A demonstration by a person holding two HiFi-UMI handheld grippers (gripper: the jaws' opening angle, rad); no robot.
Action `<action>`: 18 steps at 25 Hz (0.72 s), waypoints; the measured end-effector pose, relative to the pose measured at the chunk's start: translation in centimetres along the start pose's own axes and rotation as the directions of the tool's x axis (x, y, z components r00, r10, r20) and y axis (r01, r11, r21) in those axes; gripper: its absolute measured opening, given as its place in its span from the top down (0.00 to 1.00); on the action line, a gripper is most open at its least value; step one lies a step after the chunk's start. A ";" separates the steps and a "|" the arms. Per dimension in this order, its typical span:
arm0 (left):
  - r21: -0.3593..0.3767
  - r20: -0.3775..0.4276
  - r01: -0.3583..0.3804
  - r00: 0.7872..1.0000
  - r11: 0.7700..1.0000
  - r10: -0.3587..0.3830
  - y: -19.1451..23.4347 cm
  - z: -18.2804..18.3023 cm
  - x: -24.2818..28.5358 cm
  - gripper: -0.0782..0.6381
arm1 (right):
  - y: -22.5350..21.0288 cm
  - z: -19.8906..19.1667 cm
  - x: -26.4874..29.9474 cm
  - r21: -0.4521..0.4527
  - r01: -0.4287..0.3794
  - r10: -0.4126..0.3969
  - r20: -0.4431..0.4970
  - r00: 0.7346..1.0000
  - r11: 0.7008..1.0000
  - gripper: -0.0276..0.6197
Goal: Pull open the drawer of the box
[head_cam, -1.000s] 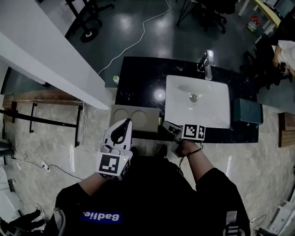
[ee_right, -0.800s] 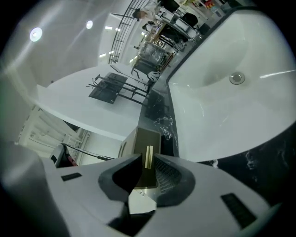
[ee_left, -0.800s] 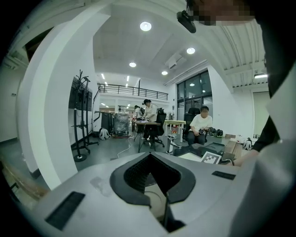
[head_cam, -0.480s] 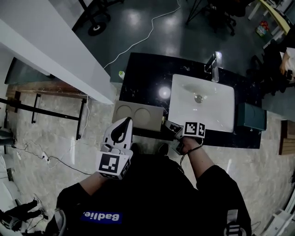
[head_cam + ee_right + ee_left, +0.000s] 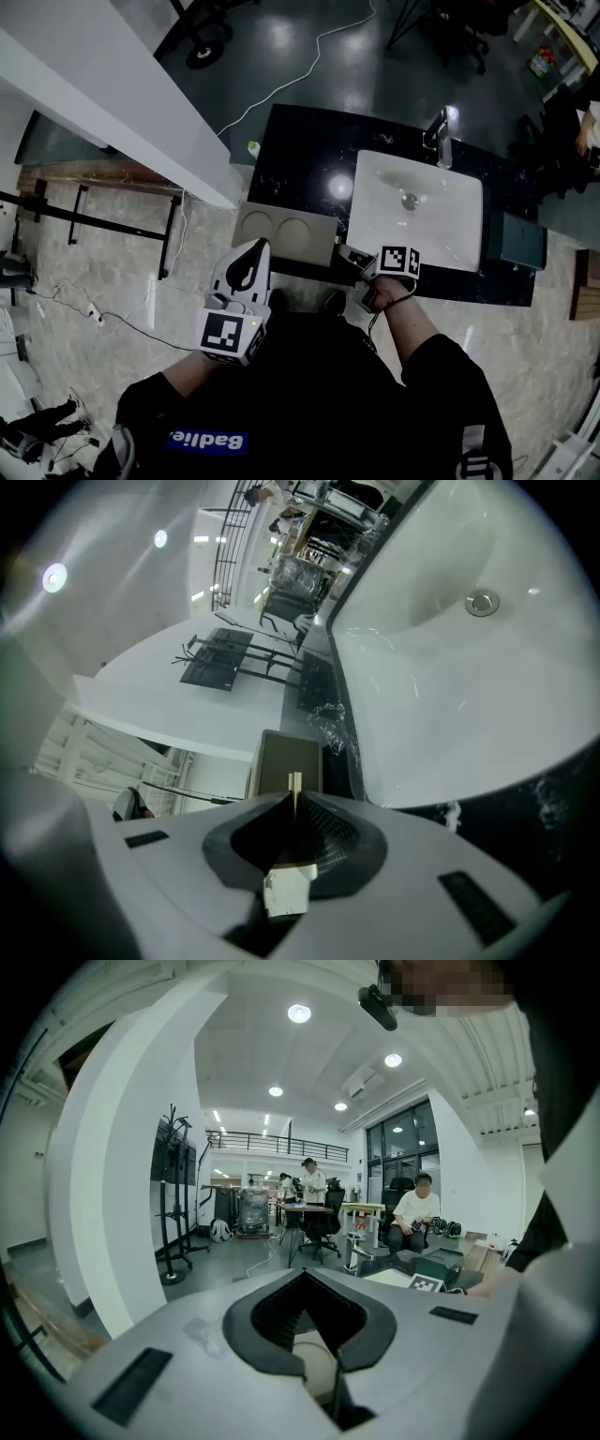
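As the head view lays it out, entries run as follows. Item one: black worktop, glossy, carrying a white sink with a tap at its 12 o'clock. Item two: box, tan, two round marks on its top face, set at the 9 o'clock side of the sink, at the near left corner of the worktop; its drawer cannot be made out from above, and whether it is open or closed cannot be told. Item three: right tongs, at 4 o'clock of the box, tips just beside its near right corner; contact cannot be confirmed. The right gripper view shows both jaws pressed together with only a thin pale seam at the tips and nothing held, and the box stands straight ahead beyond them. Item four: left tongs, at 7 o'clock of the box, off the worktop and over the marbled floor, tips pointing to 12 o'clock; the left gripper view shows the jaws meeting at a point, closed and empty. Item five: pale cable trailing over the dark floor at 12 o'clock of the worktop. Item six: seated person, far off in the left gripper view.
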State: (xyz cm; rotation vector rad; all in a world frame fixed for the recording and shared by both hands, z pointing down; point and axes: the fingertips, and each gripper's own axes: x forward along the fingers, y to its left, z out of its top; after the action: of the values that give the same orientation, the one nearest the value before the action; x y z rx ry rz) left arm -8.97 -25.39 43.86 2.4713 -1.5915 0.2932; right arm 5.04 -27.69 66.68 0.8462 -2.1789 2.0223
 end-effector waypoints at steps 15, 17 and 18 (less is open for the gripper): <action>0.024 -0.003 0.036 0.999 0.999 -0.036 -1.3 0.6 0.4 0.91 | -0.8 0.5 -2.2 0.011 0.018 -0.019 0.038 0.999 1.000 0.92; 0.028 0.003 0.047 0.999 0.998 -0.047 -1.7 0.7 0.5 0.91 | -1.1 0.7 -2.8 0.014 0.024 -0.025 0.050 0.998 1.000 0.92; 0.029 0.002 0.052 0.999 0.998 -0.052 -1.8 0.8 0.6 0.91 | -1.2 0.7 -3.1 0.015 0.028 -0.029 0.055 0.998 0.999 0.91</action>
State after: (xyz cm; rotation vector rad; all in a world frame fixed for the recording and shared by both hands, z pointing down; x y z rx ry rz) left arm -7.04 -25.35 43.19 2.5317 -1.5323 0.3073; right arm 8.40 -27.30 66.47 0.9403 -2.1697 2.0277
